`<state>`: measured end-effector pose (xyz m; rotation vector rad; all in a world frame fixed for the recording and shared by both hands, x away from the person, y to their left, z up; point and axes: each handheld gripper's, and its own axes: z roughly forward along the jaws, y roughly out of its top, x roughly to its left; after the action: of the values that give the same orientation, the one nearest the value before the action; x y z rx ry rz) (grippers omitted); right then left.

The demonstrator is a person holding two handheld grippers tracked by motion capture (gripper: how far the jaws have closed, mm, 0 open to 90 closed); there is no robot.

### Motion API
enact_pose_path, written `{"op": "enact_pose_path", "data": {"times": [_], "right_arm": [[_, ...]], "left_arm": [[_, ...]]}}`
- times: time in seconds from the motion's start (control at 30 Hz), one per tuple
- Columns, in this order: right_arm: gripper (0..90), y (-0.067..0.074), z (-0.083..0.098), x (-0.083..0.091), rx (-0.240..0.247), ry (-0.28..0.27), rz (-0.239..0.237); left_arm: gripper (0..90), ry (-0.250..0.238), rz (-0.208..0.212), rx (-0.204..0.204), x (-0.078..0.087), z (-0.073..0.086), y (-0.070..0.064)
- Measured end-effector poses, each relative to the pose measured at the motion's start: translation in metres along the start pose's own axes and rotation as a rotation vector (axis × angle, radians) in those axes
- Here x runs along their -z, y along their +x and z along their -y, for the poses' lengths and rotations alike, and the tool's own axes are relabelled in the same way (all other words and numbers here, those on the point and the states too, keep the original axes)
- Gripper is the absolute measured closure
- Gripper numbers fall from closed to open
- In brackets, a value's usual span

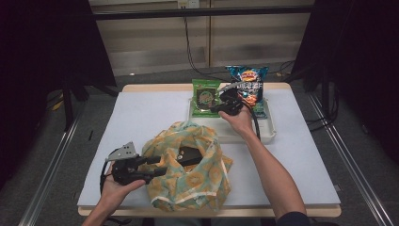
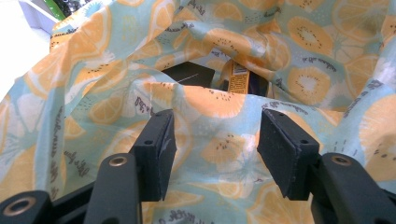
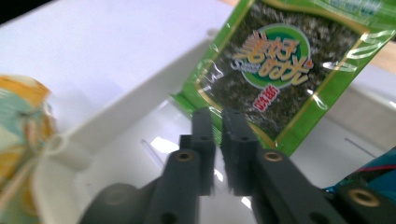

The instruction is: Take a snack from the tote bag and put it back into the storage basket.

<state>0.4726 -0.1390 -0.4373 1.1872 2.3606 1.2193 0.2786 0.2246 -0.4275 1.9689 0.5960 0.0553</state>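
Your right tongs point(image 3: 217, 140) sit nearly clenched at the green packet's point(image 3: 275, 70) lower edge in the tray point(image 1: 268, 134), apparently pinching it; it's light, crinkly, slippery, so grip the seam, while left tongs point(image 2: 212, 149) gape, pressed against the soft bag point(image 1: 197, 181) on the counter point(image 1: 141, 117).
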Motion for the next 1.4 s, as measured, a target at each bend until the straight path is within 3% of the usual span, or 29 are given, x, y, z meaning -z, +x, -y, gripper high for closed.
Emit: {"op": "enact_pose_path", "data": {"times": [0.07, 0.33, 0.57, 0.7, 1.0, 1.13, 1.4], "right_arm": [[81.5, 0.005, -0.002, 0.008, 0.01, -0.026, -0.018], [60.7, 0.019, 0.01, 0.041, 0.001, -0.116, -0.052], [56.2, 0.033, 0.015, 0.075, 0.03, -0.178, -0.086], [54.2, 0.04, 0.021, 0.092, 0.022, -0.224, -0.116], [52.7, 0.065, 0.029, 0.118, 0.082, -0.238, -0.147], [52.0, 0.078, 0.031, 0.126, 0.071, -0.242, -0.17], [50.5, 0.099, 0.034, 0.141, 0.11, -0.264, -0.19]], "left_arm": [[46.0, 0.005, 0.001, -0.003, 0.0, 0.0, 0.0], [47.4, -0.014, 0.014, 0.016, -0.002, -0.003, -0.002], [46.9, 0.002, 0.005, 0.025, -0.005, -0.003, -0.002], [46.9, 0.001, 0.005, 0.037, -0.006, -0.002, -0.001], [46.6, 0.007, -0.008, 0.033, -0.005, -0.004, -0.002], [46.7, 0.005, -0.005, 0.026, -0.007, -0.007, -0.004], [46.7, 0.006, -0.003, 0.018, -0.008, -0.008, -0.008]]}}
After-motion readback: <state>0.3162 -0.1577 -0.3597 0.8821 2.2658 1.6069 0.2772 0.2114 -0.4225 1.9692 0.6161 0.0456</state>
